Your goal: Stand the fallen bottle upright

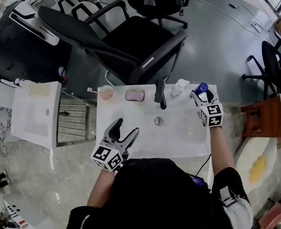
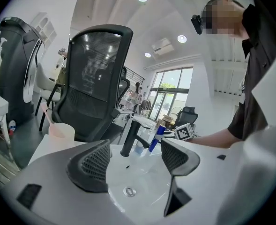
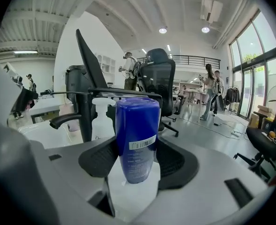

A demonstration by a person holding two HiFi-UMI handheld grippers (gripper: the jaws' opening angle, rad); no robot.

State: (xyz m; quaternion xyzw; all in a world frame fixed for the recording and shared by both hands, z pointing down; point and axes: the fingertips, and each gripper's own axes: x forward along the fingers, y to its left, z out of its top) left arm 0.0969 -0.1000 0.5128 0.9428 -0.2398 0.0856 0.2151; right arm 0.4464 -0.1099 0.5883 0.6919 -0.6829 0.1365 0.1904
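Observation:
The blue bottle [image 1: 202, 88] is at the back right corner of the white sink counter [image 1: 188, 137]. My right gripper [image 1: 200, 94] is shut on it, one jaw on each side. In the right gripper view the bottle [image 3: 138, 139] rises nearly upright between the pads, its lower end close to the white counter top. From the left gripper view the bottle [image 2: 155, 138] looks slightly tilted behind the faucet. My left gripper [image 1: 124, 132] hangs open and empty over the sink's front left, and its jaws [image 2: 135, 156] frame the basin.
A black faucet [image 1: 160, 94] stands at the back middle, with a white pump bottle [image 1: 179, 87] to its right. A pink soap dish [image 1: 135, 95] and a cup with a toothbrush [image 1: 106, 93] sit back left. The drain [image 1: 158, 121] is mid-basin. A black office chair [image 1: 130, 42] stands behind.

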